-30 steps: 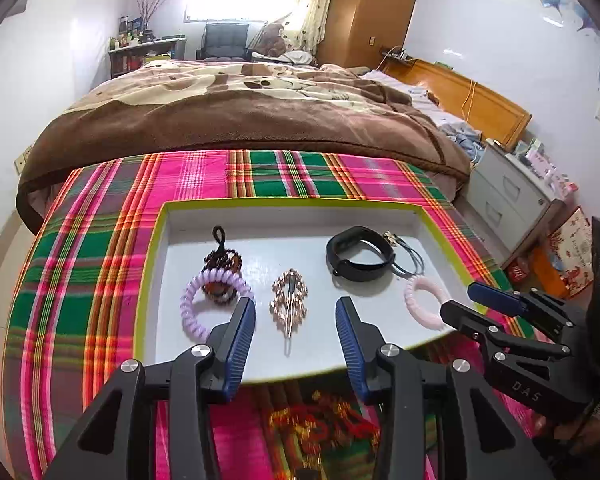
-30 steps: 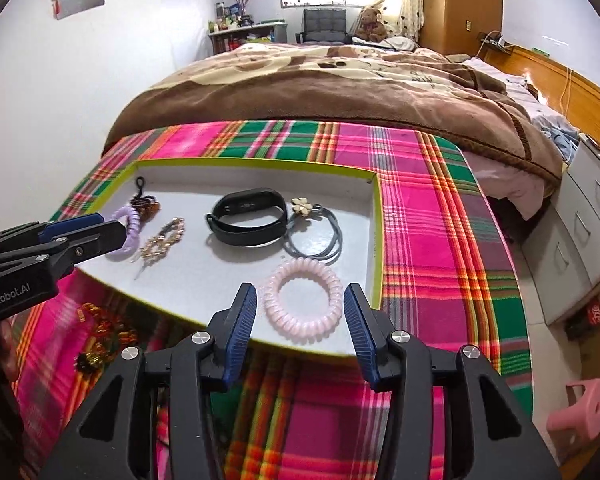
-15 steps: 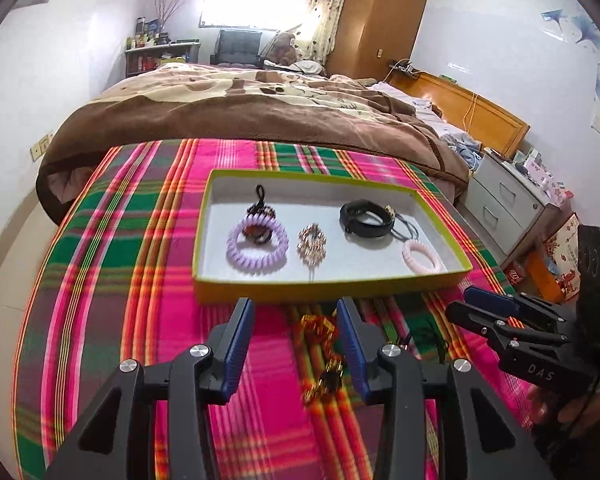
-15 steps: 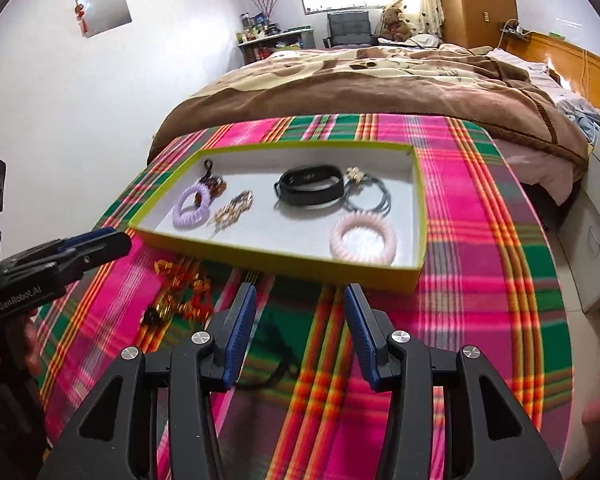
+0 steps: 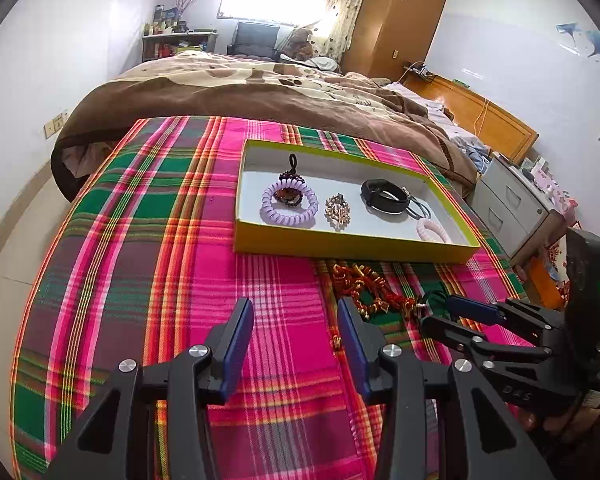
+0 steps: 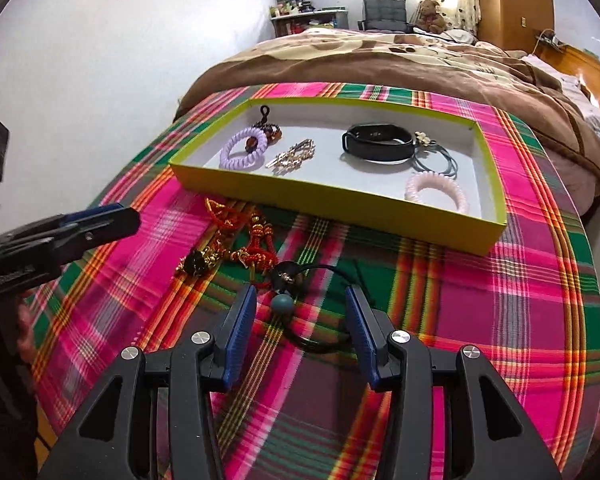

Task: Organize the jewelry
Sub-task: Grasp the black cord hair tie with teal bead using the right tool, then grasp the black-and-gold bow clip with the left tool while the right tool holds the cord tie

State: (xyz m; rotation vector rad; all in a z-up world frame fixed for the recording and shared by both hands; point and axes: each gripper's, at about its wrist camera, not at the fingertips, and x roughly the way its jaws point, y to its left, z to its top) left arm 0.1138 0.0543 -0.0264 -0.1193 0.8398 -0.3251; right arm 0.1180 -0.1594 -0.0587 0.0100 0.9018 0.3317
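Most of the sorting looks done: the shallow yellow-rimmed cardboard tray on the plaid-covered tabletop holds a lilac spiral hair tie, a gold rhinestone clip, a black fitness band, a grey elastic with a flower and a pink spiral hair tie. Two pieces lie outside, just before the tray: a red-and-gold knotted charm and a black elastic with a teal bead. The right gripper hangs over that elastic, fingers apart and empty; the left gripper is likewise parted, holding nothing
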